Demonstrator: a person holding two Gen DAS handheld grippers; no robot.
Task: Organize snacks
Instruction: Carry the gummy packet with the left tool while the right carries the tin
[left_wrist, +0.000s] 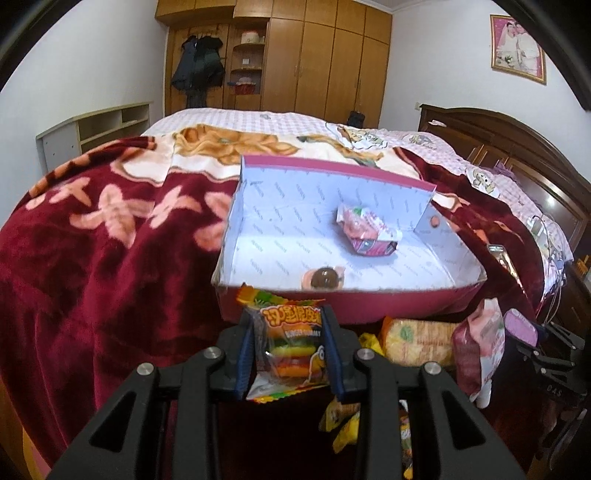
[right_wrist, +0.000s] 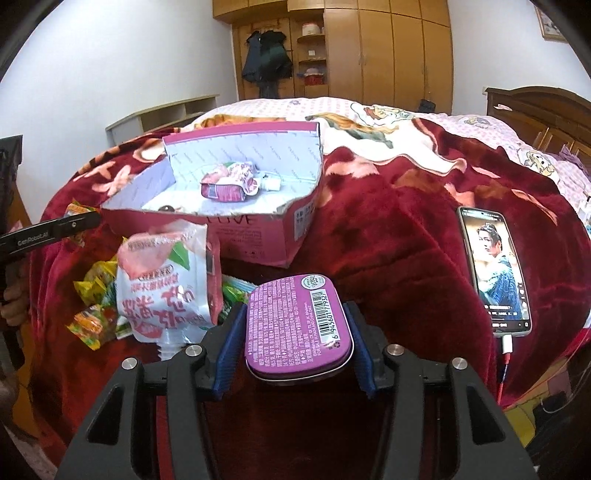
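- Your left gripper (left_wrist: 290, 352) has its jaws clenched on a burger gummy packet (left_wrist: 291, 350), held just in front of the pink box's near wall.
- Your right gripper (right_wrist: 297, 341) grips a purple tin (right_wrist: 295, 332) flat between its blue pads, barcode side up.
- The pink box (right_wrist: 258, 236) sits open on the red blanket (right_wrist: 399, 229) on the bed; inside it lie a pink pouch (left_wrist: 364, 232) and a small round brown sweet (left_wrist: 325, 277) by the near wall.
- Left of the tin, a white-and-red spouted pouch (right_wrist: 162, 288) stands among loose yellow and green packets (right_wrist: 94, 295).
- A rice cracker pack (left_wrist: 419, 341) lies below the box front.
- A phone (right_wrist: 495, 269), screen lit and cable plugged in, rests on the blanket, well apart on your right.
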